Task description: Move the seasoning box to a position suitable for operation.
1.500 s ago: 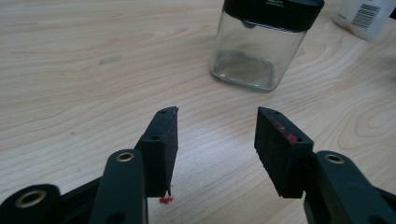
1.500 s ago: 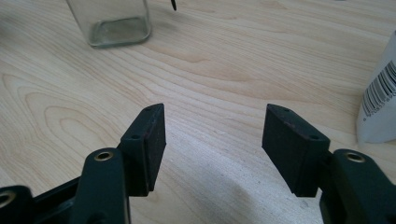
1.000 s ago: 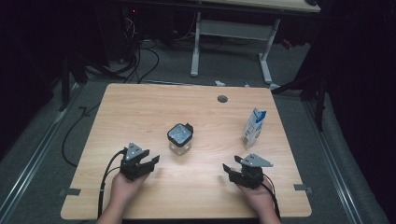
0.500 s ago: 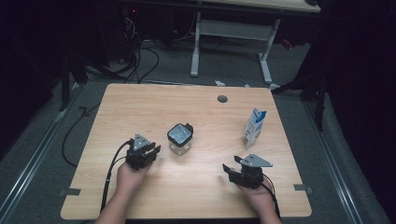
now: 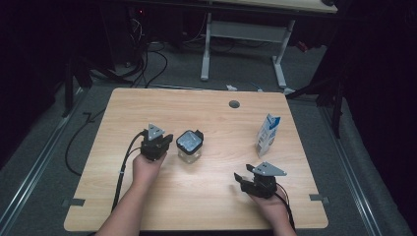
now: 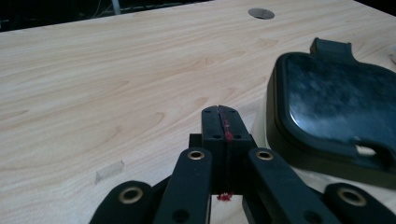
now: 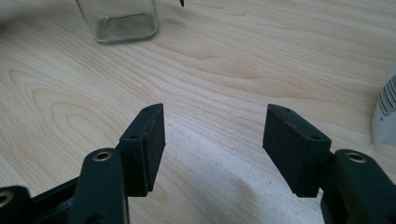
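A clear glass jar (image 5: 189,146) with a dark square lid (image 6: 334,109) stands near the middle of the wooden table (image 5: 206,118). My left gripper (image 5: 158,142) sits just left of the jar, jaws pressed together with nothing between them (image 6: 219,114). My right gripper (image 5: 244,178) rests near the front right of the table, jaws wide apart and empty (image 7: 212,128). The jar's glass base (image 7: 122,21) shows far ahead in the right gripper view. A blue and white carton (image 5: 267,134) stands upright at the right.
A round cable hole (image 5: 234,104) is at the table's back edge. The carton's side (image 7: 386,109) is close to the right jaw in the right gripper view. Cables and desk legs (image 5: 279,64) lie on the floor behind the table.
My left gripper has moved forward and to the right, from the front left of the table to beside the jar. The right gripper has stayed put.
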The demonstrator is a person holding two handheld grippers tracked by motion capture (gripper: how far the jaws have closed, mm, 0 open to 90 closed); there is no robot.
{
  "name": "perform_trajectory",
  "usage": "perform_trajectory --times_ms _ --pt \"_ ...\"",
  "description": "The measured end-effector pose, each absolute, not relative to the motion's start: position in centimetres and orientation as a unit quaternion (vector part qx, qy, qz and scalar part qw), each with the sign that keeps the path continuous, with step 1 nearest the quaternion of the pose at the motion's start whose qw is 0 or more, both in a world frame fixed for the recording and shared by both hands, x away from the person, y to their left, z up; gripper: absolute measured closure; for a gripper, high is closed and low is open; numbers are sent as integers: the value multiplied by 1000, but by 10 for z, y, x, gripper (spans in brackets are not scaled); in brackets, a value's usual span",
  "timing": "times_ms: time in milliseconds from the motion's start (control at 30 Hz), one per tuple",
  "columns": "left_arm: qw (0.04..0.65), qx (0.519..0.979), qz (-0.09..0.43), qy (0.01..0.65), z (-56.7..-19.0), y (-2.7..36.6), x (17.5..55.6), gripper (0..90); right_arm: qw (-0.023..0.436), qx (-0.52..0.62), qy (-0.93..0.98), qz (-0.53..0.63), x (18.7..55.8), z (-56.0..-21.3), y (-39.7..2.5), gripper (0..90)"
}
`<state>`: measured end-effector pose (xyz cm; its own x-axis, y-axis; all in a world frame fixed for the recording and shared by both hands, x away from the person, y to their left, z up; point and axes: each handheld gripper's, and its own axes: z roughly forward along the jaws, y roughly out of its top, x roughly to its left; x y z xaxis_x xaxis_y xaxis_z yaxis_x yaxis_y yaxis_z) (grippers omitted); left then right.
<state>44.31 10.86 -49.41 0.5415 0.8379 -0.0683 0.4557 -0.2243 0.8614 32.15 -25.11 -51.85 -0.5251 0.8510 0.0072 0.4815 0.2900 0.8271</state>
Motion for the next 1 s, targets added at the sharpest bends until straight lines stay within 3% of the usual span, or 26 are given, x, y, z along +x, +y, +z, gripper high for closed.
perform_trajectory --times_ms 1000 --pt "479 758 183 403 -510 107 434 900 224 429 776 403 322 -521 -248 388"
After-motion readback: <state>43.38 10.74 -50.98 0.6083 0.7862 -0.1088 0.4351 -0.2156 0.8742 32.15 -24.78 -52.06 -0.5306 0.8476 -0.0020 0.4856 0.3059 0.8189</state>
